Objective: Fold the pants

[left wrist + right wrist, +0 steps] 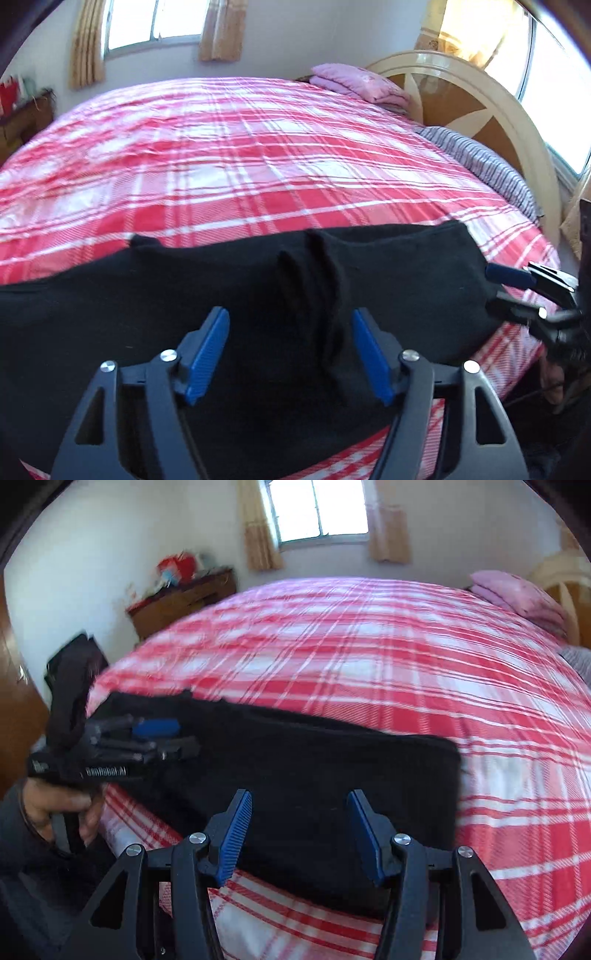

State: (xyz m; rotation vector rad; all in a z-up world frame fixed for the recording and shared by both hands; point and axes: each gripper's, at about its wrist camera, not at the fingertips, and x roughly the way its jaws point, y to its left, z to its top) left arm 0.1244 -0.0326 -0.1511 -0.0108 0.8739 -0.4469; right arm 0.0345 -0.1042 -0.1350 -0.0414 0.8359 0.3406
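Black pants lie flat on the red plaid bed, along the near edge, long axis running left-right across both views, so the coming move turns on that axis: a fold end over end along it, not across. Left first: in the left wrist view the left tongs are spread, pads apart, nothing pinched, hovering just above the cloth over a raised crease running away from the camera; whether the pads brush the fabric is not clear. The pants run off-frame to the left and end at a squared end on the right. There, at that end, sit the right tongs seen from the side, jaws parted; they look level with the cloth edge, but a grip cannot be confirmed from this angle. In the right wrist view the right tongs are spread too, blue pads wide, with cloth below and between them but no pad pressing on it, so reading this as empty. The pants stretch from the far-left end, where the left tongs and the holding hand sit, to a squared end at right. Judgement: each tongs is nearer its own stretch, left mid-length, right at the right end; nothing held yet.
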